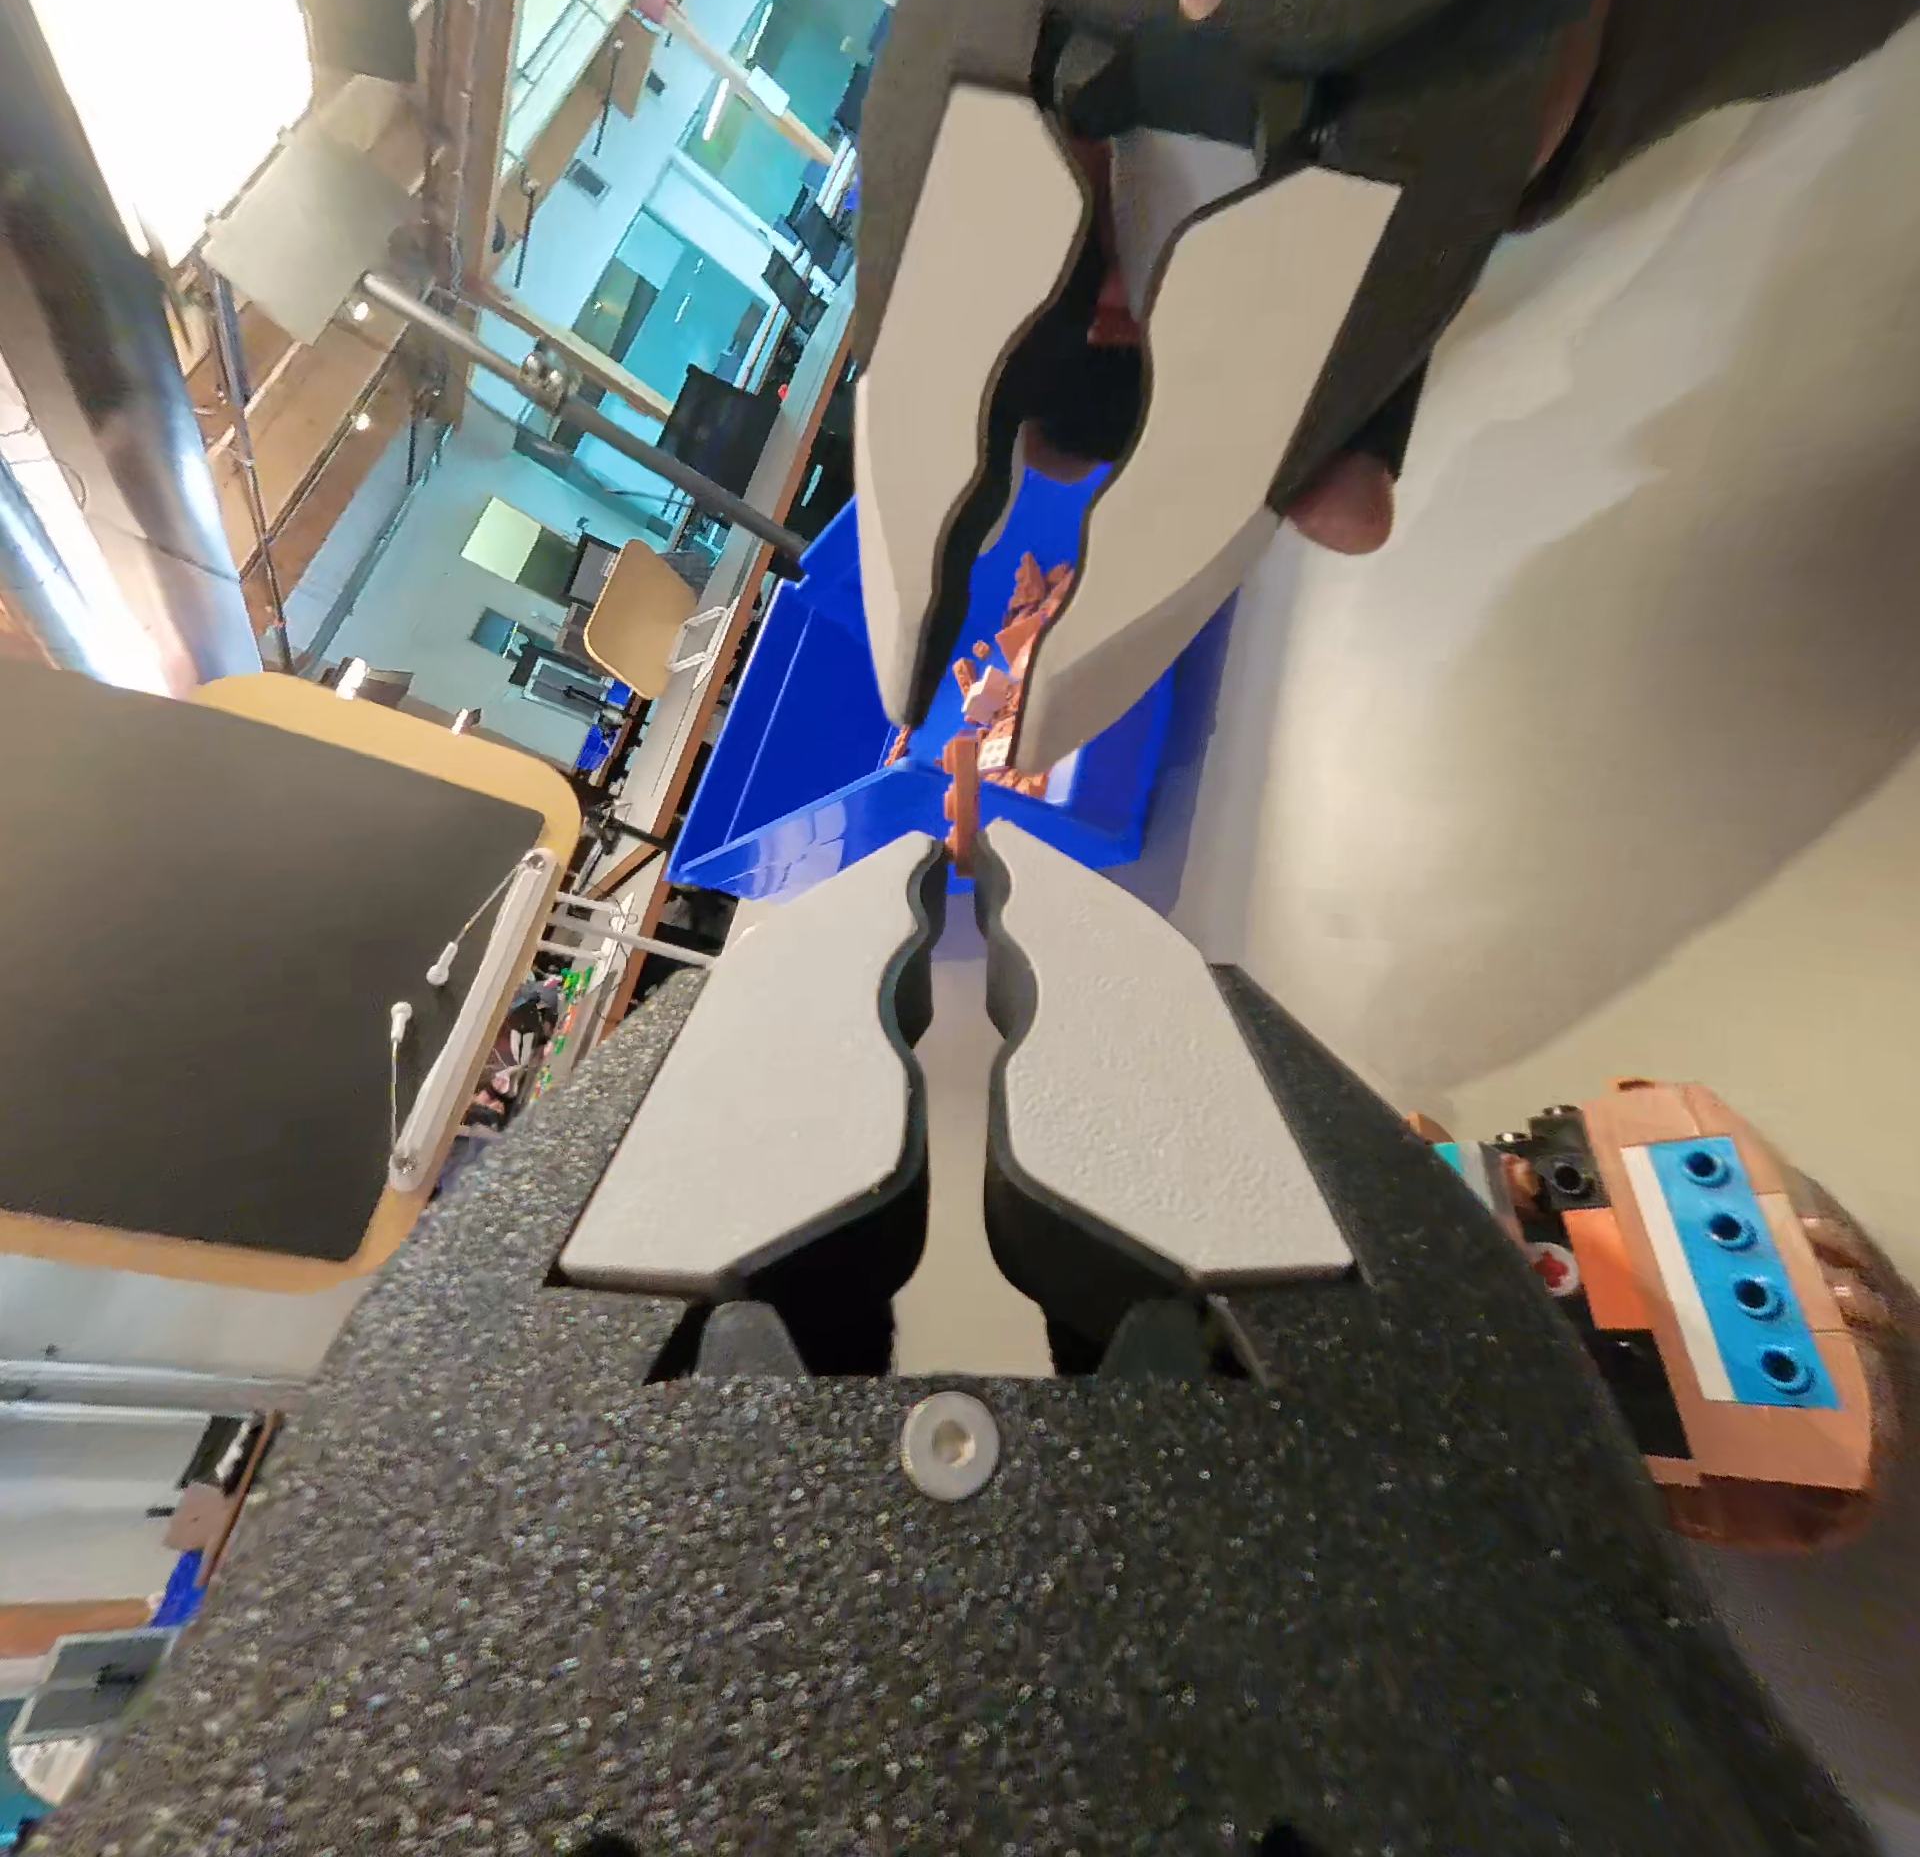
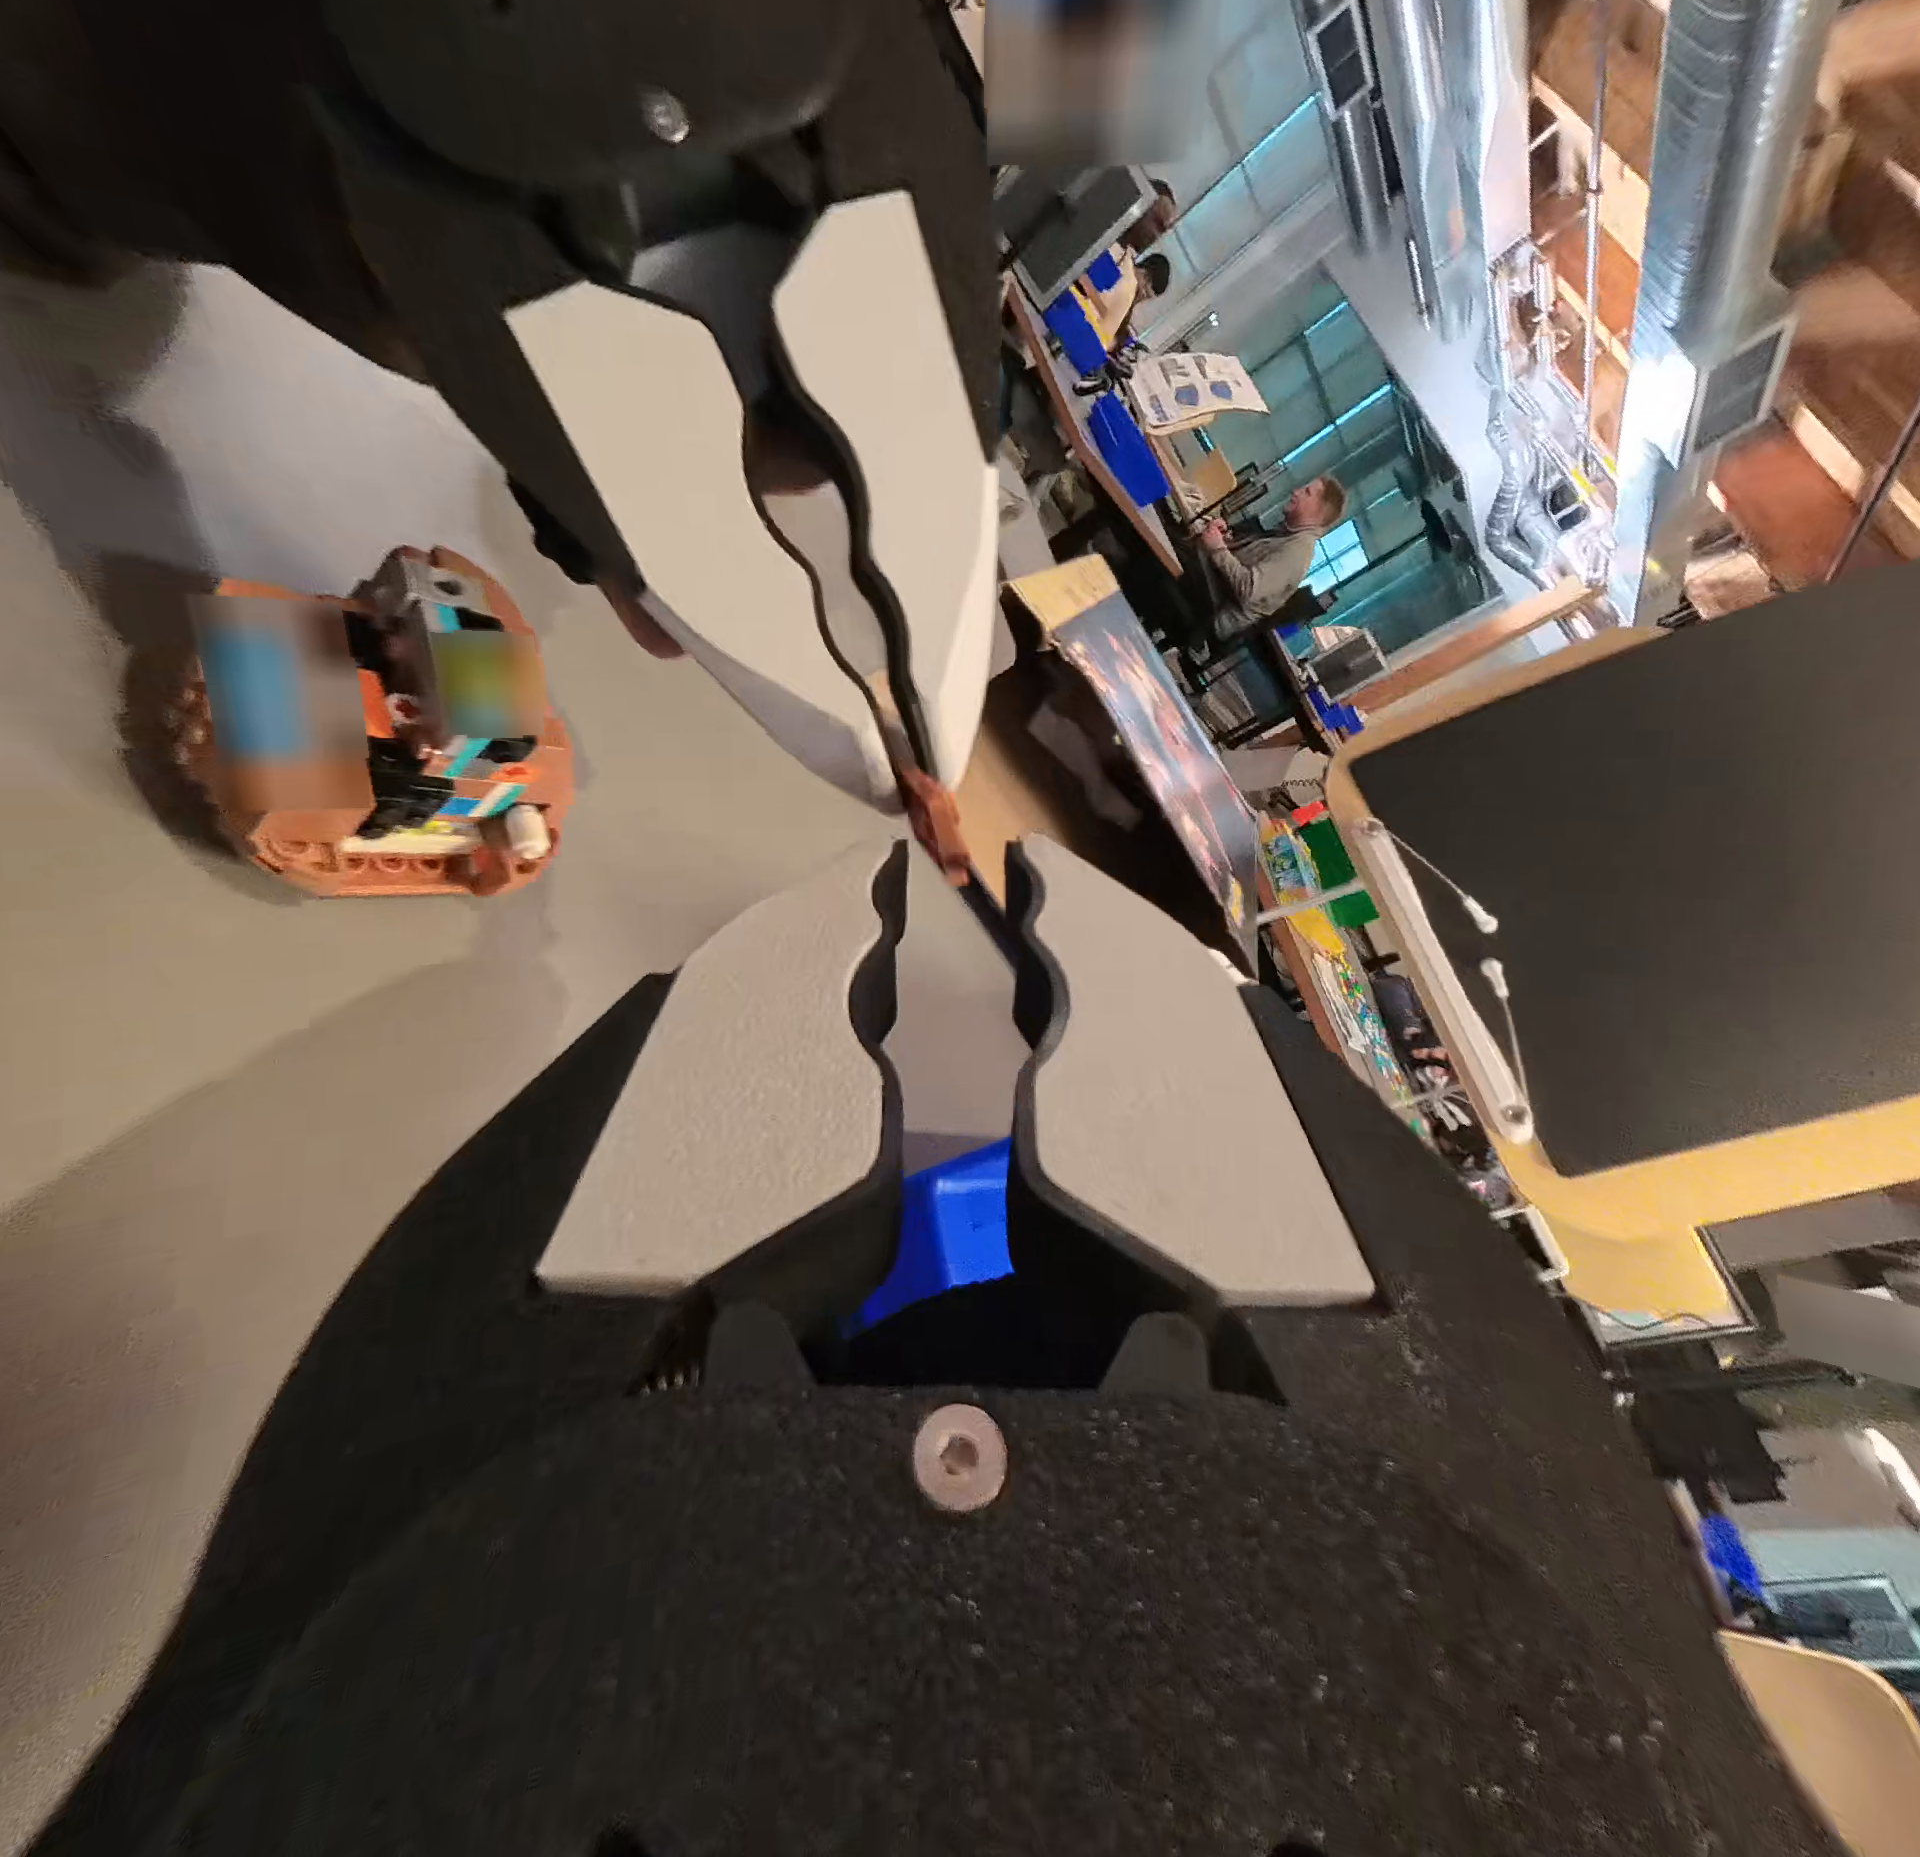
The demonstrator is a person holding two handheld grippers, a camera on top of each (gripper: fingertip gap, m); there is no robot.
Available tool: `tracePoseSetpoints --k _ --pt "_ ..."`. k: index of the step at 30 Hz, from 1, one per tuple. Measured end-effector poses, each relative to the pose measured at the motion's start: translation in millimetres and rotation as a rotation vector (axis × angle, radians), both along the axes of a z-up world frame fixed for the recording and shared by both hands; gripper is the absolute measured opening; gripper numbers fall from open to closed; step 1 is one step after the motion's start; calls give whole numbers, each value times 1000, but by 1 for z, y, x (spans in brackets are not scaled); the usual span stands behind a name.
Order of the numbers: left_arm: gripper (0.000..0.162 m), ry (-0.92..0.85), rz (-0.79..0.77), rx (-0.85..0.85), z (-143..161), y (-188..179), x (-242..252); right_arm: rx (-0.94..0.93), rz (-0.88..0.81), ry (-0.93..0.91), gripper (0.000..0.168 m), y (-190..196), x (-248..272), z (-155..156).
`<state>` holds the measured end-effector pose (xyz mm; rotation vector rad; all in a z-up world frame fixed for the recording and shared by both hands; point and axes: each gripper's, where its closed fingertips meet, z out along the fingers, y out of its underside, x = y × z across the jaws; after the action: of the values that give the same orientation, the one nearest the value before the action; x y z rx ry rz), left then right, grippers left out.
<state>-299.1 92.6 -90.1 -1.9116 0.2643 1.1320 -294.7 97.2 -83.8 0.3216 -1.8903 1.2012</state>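
Pinching a thin brown brick piece (image 1: 961, 805) right at the tips with the left tool (image 1: 961, 851), fingers drawn almost together and the piece sticking out ahead of them. Meeting it head-on with the right tool (image 1: 966, 737), coming in from directly opposite, tips nearly touching tips. Keeping the right tool's fingers a narrow gap apart, not pressing on anything. Seeing the same from the right wrist view: right tool (image 2: 961, 857) parted narrowly, the brown brick piece (image 2: 940, 831) reaching into that gap nearer one finger, whether touching it being hard to tell, and the left tool (image 2: 914, 768) clamping the piece's far end. Showing a person's fingertip (image 1: 1340, 508) curling round the right tool's body.

Hovering both tools above a grey desk (image 1: 1507, 716). Having a blue bin (image 1: 790, 768) just beyond the left tool's tips and under the right tool, holding a heap of loose brown bricks (image 1: 1029, 602); catching a corner of that bin (image 2: 956, 1225) between the right tool's fingers, close to its body. Leaving a brown, black and blue brick model (image 1: 1714, 1298) on the desk off to the left tool's right side, well apart from the tips, and likewise (image 2: 353, 727) off to the right tool's left. Passing a black-padded wooden chair (image 1: 208, 955) on the left tool's other side, beyond the desk edge.
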Motion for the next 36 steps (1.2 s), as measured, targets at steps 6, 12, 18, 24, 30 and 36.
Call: tracePoseSetpoints --k 6,12,18,24,30,36 --pt "5 44 -2 9 1 4 1 35 -39 27 4 1 -5 -3" --pt "5 -39 77 165 22 -14 -12 -109 -544 -160 20 81 -87 4" --pt "4 -160 103 265 28 -24 -20 -48 -504 -178 46 73 -83 -7" --pt "4 -290 69 398 36 -30 -21 154 20 -263 36 -20 13 -45" --pt "5 -555 -72 426 30 -29 -8 345 74 -372 39 -31 29 -94" --pt "13 -747 -112 114 -9 -38 19 420 131 -441 37 -33 46 -112"
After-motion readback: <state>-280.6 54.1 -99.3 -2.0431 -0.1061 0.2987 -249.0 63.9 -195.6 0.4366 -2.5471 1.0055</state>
